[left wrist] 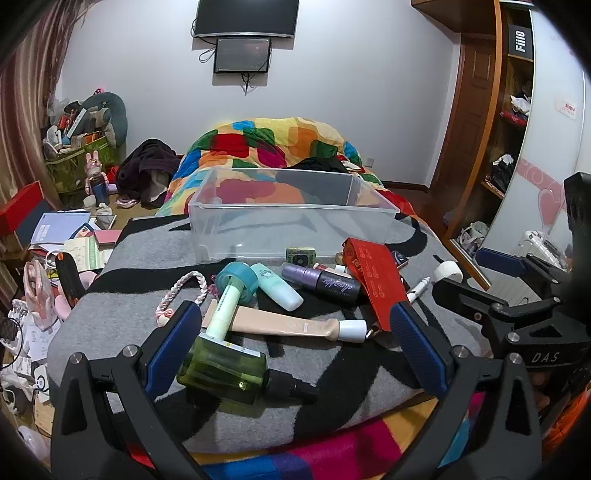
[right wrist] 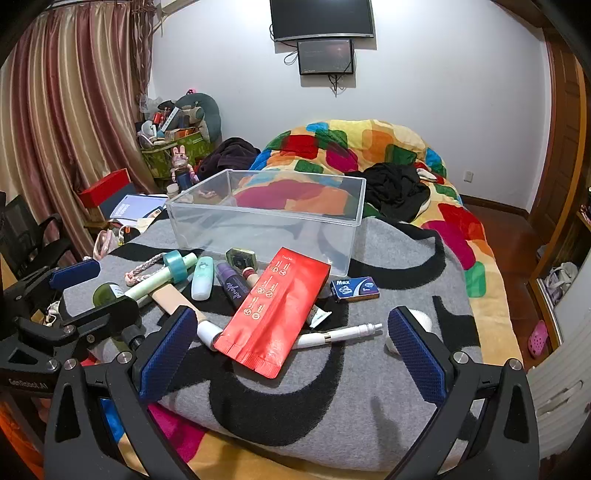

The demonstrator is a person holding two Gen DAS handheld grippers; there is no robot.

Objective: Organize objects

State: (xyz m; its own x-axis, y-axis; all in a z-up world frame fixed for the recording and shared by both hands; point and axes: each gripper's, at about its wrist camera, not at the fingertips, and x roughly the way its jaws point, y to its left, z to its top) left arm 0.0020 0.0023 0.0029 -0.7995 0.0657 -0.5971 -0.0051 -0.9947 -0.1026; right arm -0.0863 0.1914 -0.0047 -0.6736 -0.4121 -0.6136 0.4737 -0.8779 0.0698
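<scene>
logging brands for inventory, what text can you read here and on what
"Max" on the small blue box
"Fiio" on the black sign on the shelf
"DAS" on the right gripper
Purple bottle: script too unclear to read
Red pouch: print too small

I see a white wall [right wrist: 424, 92] carrying two dark screens [right wrist: 321, 18], striped curtains [right wrist: 74, 110] left, probably a wooden wardrobe [left wrist: 509, 110] right

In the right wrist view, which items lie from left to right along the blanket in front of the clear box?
Green bottle → teal tape roll → mint bottle → purple tube → red pouch → blue Max box.
</scene>
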